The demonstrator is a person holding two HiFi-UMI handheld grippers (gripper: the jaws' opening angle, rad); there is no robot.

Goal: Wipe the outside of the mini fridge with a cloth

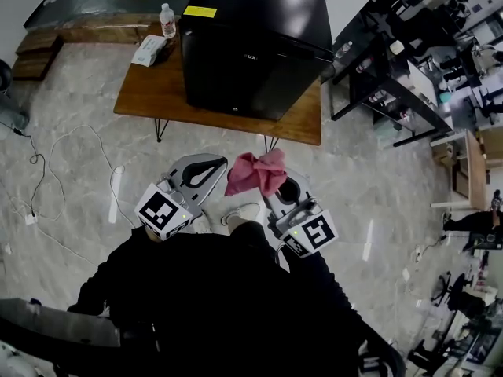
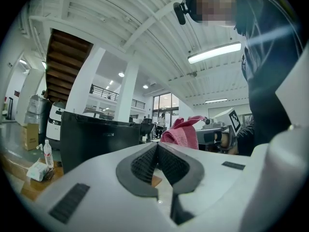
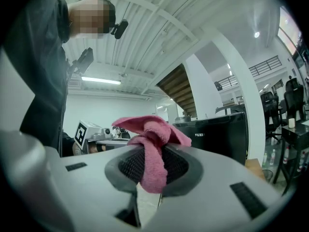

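The black mini fridge [image 1: 253,42] stands on a low wooden table [image 1: 145,91] ahead of me; it also shows in the left gripper view [image 2: 99,137] and the right gripper view [image 3: 217,134]. A pink cloth [image 1: 258,173] is bunched between the jaws of my right gripper [image 1: 281,185], which is shut on it [image 3: 152,151] and held short of the table's near edge. My left gripper [image 1: 206,167] is beside it, shut with nothing between its jaws [image 2: 156,161]. Both point towards the fridge front, apart from it.
A water bottle [image 1: 167,20] and a white tissue pack [image 1: 148,50] sit at the table's left end. Cables [image 1: 59,167] trail over the marble floor on the left. Black desks and shelving [image 1: 397,77] stand to the right of the table.
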